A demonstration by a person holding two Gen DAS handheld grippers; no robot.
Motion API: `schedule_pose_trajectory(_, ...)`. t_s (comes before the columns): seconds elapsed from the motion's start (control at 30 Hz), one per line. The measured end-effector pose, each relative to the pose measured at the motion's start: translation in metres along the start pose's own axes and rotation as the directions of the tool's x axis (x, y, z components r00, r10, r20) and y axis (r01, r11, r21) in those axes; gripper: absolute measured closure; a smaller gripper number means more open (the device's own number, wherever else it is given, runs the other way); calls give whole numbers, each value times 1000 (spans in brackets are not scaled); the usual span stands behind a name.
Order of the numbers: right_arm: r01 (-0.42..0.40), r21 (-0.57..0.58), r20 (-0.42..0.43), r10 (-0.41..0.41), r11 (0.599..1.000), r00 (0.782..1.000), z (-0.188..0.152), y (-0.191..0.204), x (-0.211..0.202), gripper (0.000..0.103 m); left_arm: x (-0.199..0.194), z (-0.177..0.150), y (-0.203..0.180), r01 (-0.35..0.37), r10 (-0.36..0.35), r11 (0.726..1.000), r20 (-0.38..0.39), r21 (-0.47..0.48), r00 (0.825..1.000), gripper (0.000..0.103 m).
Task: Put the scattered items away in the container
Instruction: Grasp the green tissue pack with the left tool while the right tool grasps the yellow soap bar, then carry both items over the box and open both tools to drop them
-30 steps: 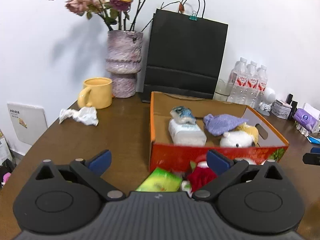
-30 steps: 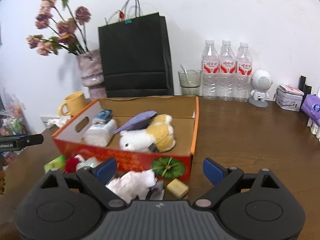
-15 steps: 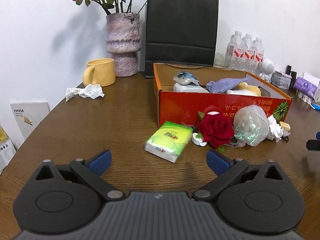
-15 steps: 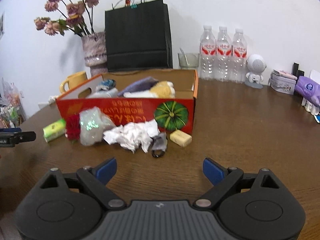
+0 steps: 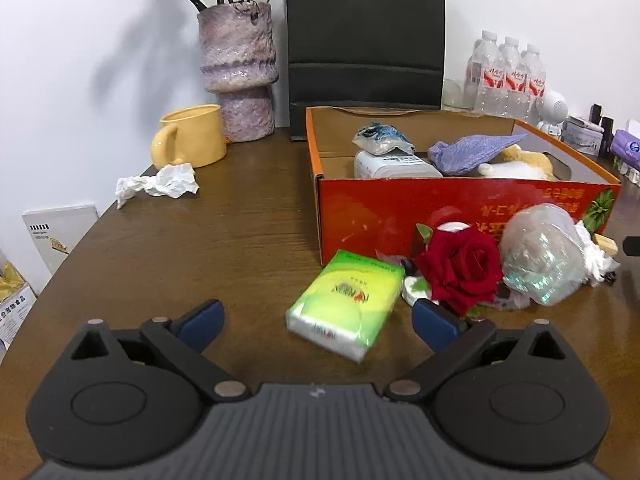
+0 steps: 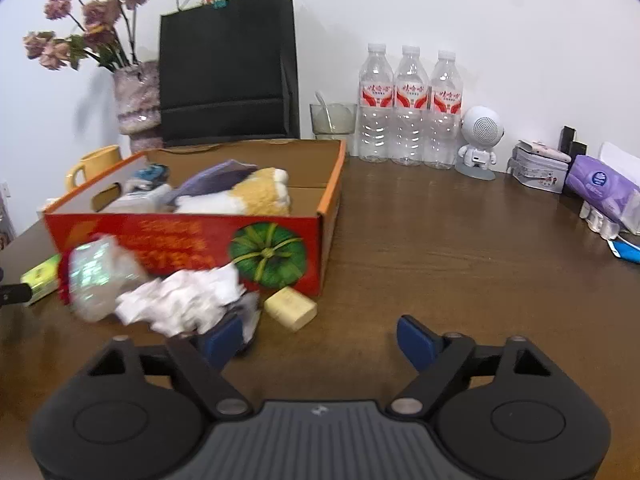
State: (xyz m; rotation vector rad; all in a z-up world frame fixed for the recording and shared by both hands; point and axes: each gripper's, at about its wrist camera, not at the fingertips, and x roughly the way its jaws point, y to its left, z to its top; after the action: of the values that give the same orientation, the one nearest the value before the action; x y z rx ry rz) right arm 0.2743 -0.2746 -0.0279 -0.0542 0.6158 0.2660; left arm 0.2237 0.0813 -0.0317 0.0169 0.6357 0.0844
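Note:
A red cardboard box (image 5: 400, 204) (image 6: 192, 236) stands on the brown table and holds a plush toy (image 6: 256, 196), a purple cloth (image 5: 472, 150) and packets. In front of it lie a green tissue pack (image 5: 346, 302), a red rose (image 5: 460, 266), a crumpled clear wrapper (image 5: 540, 254), a white paper wad (image 6: 184, 300) and a yellow block (image 6: 290, 308). My left gripper (image 5: 316, 320) is open, low over the table, the tissue pack between its fingers. My right gripper (image 6: 320, 338) is open, just before the wad and yellow block.
A yellow mug (image 5: 192, 136), a vase (image 5: 240, 76), a black paper bag (image 5: 364, 36) and a crumpled tissue (image 5: 158, 184) sit at the back left. Three water bottles (image 6: 410, 108), a glass (image 6: 334, 122), a robot figure (image 6: 480, 142), a tin and a purple tissue pack (image 6: 604, 186) are at the back right.
Both grippers have dropped from above the box to table level in front of it, then moved closer to the loose items. Both stay open.

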Motion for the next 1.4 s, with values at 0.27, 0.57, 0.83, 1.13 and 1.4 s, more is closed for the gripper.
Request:
schedule_pose_trajectory(0.27,-61,-48,-60,59,997,997,14,12,41,56,22,7,-12,1,1,999,-44,44,999,27)
schedule_pose_trajectory(0.57,-61,-24,-59,59,998,996,9,13,31,71,13,0,-19,3,-2,998,-9,64,1000,57)
schedule_pose_trajectory(0.83,-69,24,-3,70,997,998,-1,15,1,71,-16,-13,-29,-7,3,998,64,64,998,57)
schedule_pose_trajectory(1.13,-125,11,31,125,992,992,9,15,-36,71,-72,6,-32,27,-43,995,169,97,985,57)
schedule_pose_trajectory(1.4,-141,-60,51,144,988,988,81,21,-45,71,-68,87,-22,103,-110,993,161,52,981,57)
